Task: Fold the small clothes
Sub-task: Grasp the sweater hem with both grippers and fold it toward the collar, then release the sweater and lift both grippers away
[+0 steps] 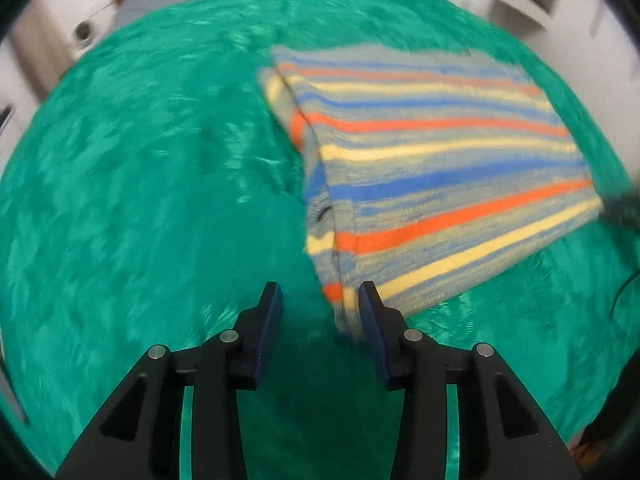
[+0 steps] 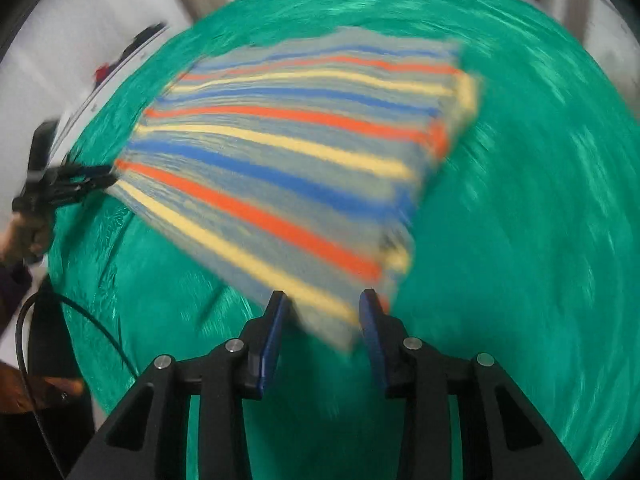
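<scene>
Green plush cloth (image 1: 140,184) covers the bench wall to wall in both wrist views; pale walls and fittings show beyond its far edge.

Striped garment (image 1: 432,168): knit bands of grey, blue, orange and yellow, folded into a rough rectangle with layered edges along one side. It lies on the green cloth, its near corners raised toward the two tools. Both views are blurred.

Left gripper (image 1: 320,312): black fingers with blue pads, set partway apart. The garment's near corner sits against the inner face of one pad; the other pad stands clear of it, with green cloth showing in the gap.

Right gripper (image 2: 322,314): same build, fingers partway apart. A corner of the garment hangs between them; whether the pads press on it cannot be told through the blur.

Black cable (image 2: 72,320): trails at the bench edge in the right wrist view.
</scene>
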A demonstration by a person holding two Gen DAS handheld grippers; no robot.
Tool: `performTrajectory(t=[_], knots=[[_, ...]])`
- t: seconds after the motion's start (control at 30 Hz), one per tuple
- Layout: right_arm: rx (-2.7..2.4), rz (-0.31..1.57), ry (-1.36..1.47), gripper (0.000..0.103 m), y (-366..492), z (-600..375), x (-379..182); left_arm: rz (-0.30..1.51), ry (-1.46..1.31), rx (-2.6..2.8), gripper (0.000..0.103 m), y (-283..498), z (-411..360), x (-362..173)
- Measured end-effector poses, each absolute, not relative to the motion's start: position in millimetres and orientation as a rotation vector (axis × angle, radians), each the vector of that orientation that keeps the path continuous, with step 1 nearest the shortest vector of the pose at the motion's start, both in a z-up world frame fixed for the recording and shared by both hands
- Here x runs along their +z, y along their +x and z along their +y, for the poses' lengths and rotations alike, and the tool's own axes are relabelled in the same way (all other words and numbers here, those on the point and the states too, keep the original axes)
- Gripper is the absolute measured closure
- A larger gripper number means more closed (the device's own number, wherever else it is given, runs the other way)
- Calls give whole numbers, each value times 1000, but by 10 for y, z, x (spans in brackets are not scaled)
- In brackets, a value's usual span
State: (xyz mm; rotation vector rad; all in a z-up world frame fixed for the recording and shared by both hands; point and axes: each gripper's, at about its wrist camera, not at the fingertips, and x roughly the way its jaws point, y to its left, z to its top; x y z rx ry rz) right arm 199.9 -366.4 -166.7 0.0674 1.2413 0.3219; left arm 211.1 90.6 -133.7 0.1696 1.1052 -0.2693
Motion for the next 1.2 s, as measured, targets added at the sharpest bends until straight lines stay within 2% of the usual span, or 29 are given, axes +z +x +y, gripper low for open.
performTrajectory(t=[0.07,0.1,0.13,0.17,0.23,0.43,0.77,0.93,1.13,1.2], knots=[[290,1191,106,61,1808,-3754,-1573,1048,158,-221,37,1958,902,-1171],[275,1159,124,57,1690,-3802,-1524,1012,163,-205,22,1867,868,-1089],[265,1133,138,48,1599,-3836,-1484,973,171,-190,15,1776,819,-1011],[249,1097,155,42,1478,-3883,-1447,949,181,-182,14,1696,763,-956],[225,1059,179,39,1310,-3952,-1435,942,200,-169,14,1681,680,-937],[180,1025,257,39,1063,-4092,-1442,940,256,-151,14,1811,411,-932],[195,954,229,38,1148,-4029,-1305,900,329,-170,14,1849,-75,-941],[269,902,235,37,1253,-4041,-1220,870,383,-278,14,1872,-656,-1125],[298,868,281,34,1350,-4221,-1139,808,538,-501,14,1795,-1720,-1504],[318,870,323,33,1435,-4314,-1137,800,566,-540,17,1788,-1988,-1607]])
